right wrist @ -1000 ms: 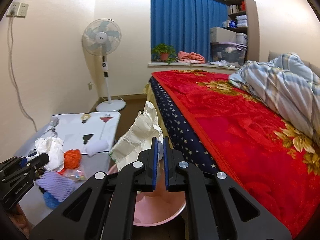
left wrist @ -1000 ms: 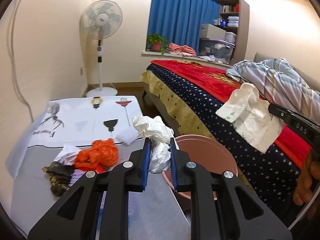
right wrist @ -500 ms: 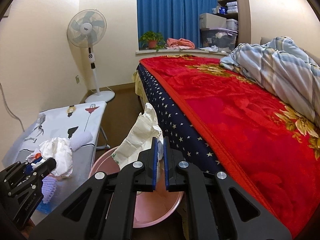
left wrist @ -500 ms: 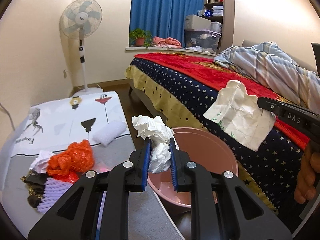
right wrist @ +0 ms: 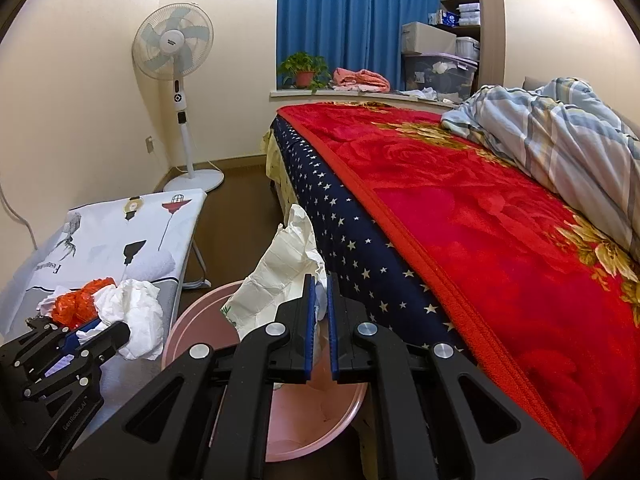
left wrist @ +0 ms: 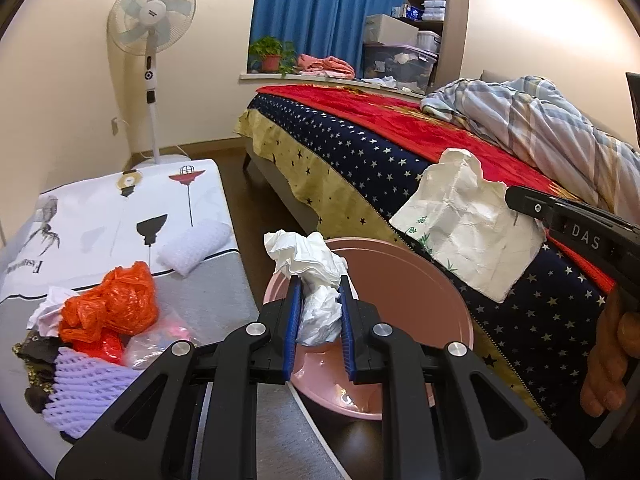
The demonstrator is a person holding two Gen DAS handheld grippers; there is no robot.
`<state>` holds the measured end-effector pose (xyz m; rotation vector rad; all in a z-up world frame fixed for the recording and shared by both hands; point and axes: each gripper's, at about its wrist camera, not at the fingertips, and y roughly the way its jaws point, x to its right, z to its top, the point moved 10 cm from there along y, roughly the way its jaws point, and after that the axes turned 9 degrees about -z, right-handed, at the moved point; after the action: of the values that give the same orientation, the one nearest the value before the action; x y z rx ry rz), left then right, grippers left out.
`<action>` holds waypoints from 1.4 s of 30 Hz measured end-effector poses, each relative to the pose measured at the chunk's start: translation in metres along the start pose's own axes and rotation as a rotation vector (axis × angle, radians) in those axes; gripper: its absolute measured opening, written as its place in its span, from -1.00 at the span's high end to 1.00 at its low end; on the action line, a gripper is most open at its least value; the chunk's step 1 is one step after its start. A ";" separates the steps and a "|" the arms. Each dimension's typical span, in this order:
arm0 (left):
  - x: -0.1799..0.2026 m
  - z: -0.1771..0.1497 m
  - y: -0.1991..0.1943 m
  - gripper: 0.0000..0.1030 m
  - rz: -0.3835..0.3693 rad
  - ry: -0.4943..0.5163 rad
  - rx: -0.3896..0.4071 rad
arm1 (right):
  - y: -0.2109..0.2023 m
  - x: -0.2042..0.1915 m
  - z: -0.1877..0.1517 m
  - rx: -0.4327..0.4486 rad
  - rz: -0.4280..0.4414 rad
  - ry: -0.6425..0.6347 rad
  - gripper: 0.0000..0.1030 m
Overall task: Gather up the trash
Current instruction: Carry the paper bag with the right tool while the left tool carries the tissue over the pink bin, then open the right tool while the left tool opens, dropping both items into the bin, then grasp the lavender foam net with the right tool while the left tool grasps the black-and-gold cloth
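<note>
My left gripper (left wrist: 319, 285) is shut on a crumpled white tissue (left wrist: 310, 264) and holds it over the near left rim of a pink basin (left wrist: 404, 280) on the floor. My right gripper (right wrist: 319, 280) is shut on a creased white paper bag (right wrist: 280, 272), held above the basin (right wrist: 192, 316). The bag also shows in the left wrist view (left wrist: 464, 224), the tissue in the right wrist view (right wrist: 134, 316). More trash lies on the low table (left wrist: 120, 216): an orange plastic bag (left wrist: 110, 304), a purple foam net (left wrist: 88, 384), a clear wrapper (left wrist: 156, 344).
A bed with a red and starred blanket (right wrist: 460, 220) runs along the right, close to the basin. A standing fan (left wrist: 152, 40) is by the far wall. A white foam roll (left wrist: 196, 244) lies on the table. Brown floor lies between table and bed.
Both grippers have kept their hold and moved toward the basin. The tissue now hangs over the basin's rim and the paper bag hangs over the basin.
</note>
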<state>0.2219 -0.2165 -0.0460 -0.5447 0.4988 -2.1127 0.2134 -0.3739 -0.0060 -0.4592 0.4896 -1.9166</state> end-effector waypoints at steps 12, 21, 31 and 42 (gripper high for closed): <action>0.007 0.001 0.008 0.65 -0.034 -0.021 -0.006 | 0.001 0.001 -0.001 0.001 -0.013 0.001 0.87; 0.009 -0.003 0.009 0.22 -0.057 -0.037 -0.012 | -0.002 0.006 0.001 0.021 -0.043 0.004 0.07; 0.001 -0.001 -0.008 0.22 -0.051 -0.037 0.008 | -0.008 -0.003 0.003 0.035 -0.006 0.001 0.07; -0.031 -0.001 -0.049 0.22 0.024 -0.061 0.055 | -0.036 -0.052 -0.004 0.078 0.135 -0.048 0.07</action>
<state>0.2056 -0.1637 -0.0268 -0.5677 0.4094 -2.0745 0.2033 -0.3123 0.0047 -0.4102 0.4030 -1.7841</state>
